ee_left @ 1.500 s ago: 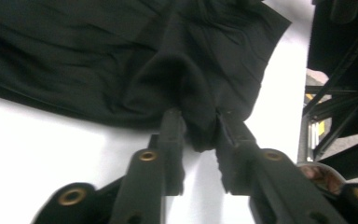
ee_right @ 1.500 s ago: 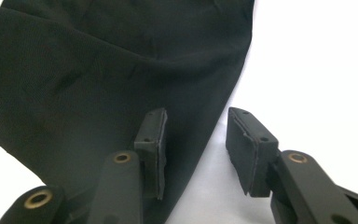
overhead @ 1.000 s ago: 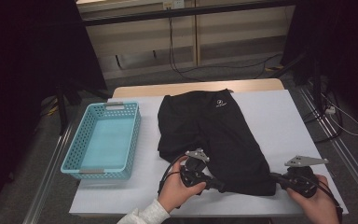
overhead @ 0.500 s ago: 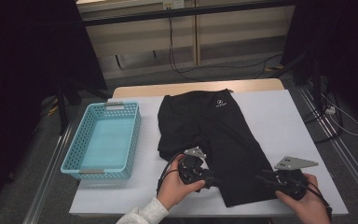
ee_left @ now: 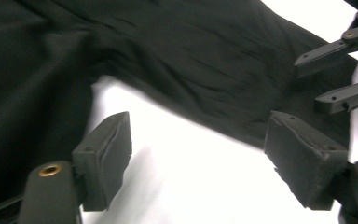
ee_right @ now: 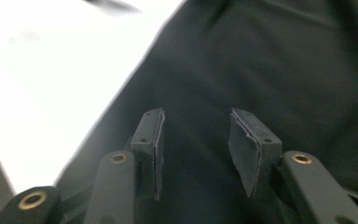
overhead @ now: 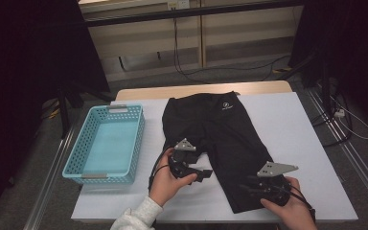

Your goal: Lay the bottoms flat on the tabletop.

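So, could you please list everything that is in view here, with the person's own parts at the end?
shorts: one pair, black with a small white logo near the waistband, spread flat on the middle of the table, waistband at the far side.
basket: one, light blue, perforated plastic, left on the table, nothing in it.
table: one, white top with a wooden strip along the far edge.
cables: several, dark, on the floor beyond the table.
left tongs: one, black with a grey plate, in the left hand by the shorts' left leg; jaws have just been opening, nothing between them.
right tongs: one, black with a grey plate, over the right leg hem; jaws have just been opening, apart above the fabric.
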